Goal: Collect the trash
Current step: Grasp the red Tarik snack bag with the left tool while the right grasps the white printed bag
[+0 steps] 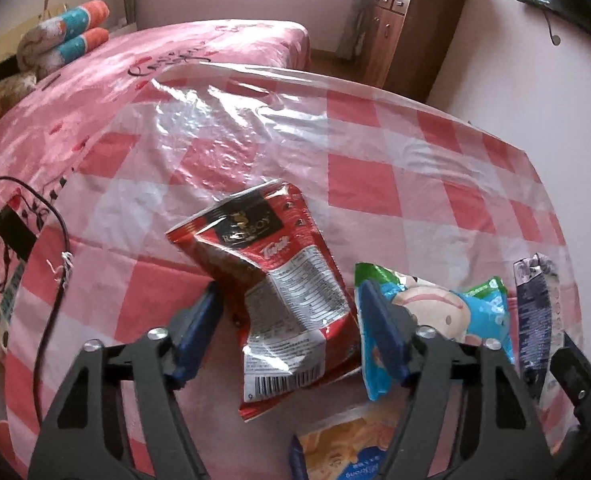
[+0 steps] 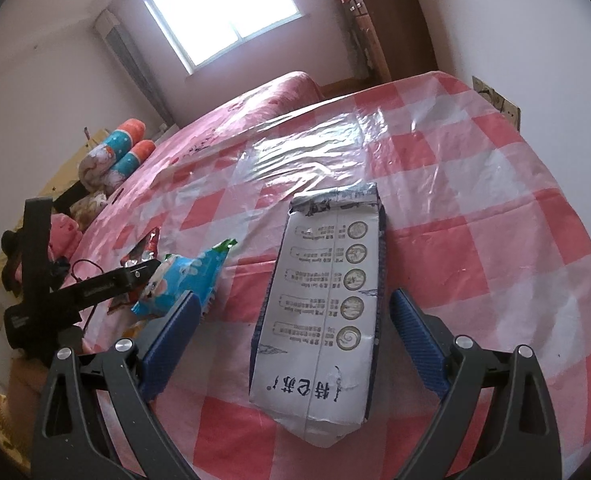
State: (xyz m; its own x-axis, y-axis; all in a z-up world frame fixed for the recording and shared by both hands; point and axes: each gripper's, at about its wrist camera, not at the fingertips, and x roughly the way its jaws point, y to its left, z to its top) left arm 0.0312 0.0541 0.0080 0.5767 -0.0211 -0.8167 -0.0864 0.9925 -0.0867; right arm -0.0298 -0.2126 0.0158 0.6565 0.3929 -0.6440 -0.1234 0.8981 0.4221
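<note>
A crumpled red snack wrapper lies on the pink-checked plastic sheet. My left gripper is open around it, one blue finger on each side and a gap still showing at the left pad. To its right lies a blue-green cartoon wrapper, partly behind the right finger. A yellow packet shows at the bottom edge. My right gripper is open astride a flattened white bag with dark blue sides, with space on both sides. The blue-green wrapper sits left of it.
The sheet covers a pink bed. A black charger and cable lie at the left edge, with rolled pillows behind them. A wooden cabinet stands by the far wall. The left gripper's black frame shows in the right wrist view.
</note>
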